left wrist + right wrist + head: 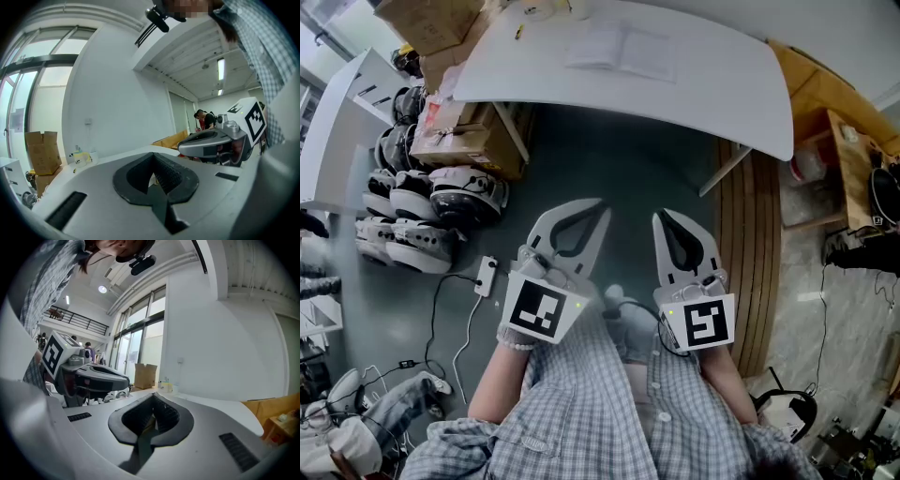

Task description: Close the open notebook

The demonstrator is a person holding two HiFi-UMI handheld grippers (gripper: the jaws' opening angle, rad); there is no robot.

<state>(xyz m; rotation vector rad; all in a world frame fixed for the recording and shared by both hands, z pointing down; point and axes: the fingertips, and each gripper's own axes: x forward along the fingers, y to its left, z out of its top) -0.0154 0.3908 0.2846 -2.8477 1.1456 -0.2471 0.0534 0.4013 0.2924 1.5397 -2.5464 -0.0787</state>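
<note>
My left gripper and right gripper sit mid-frame, jaws together on nothing. The notebook lies at the frame's top on the table (well apart, seemingly open). Reaching in shut, I'd shove it rather than flip its cover.

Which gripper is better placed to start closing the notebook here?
Left, but only narrowly. The left gripper and right gripper both hang shut, empty, short of the table; the left one lines up closer with the open notebook.

Left gripper, right gripper side by side (fingers closed).
</note>
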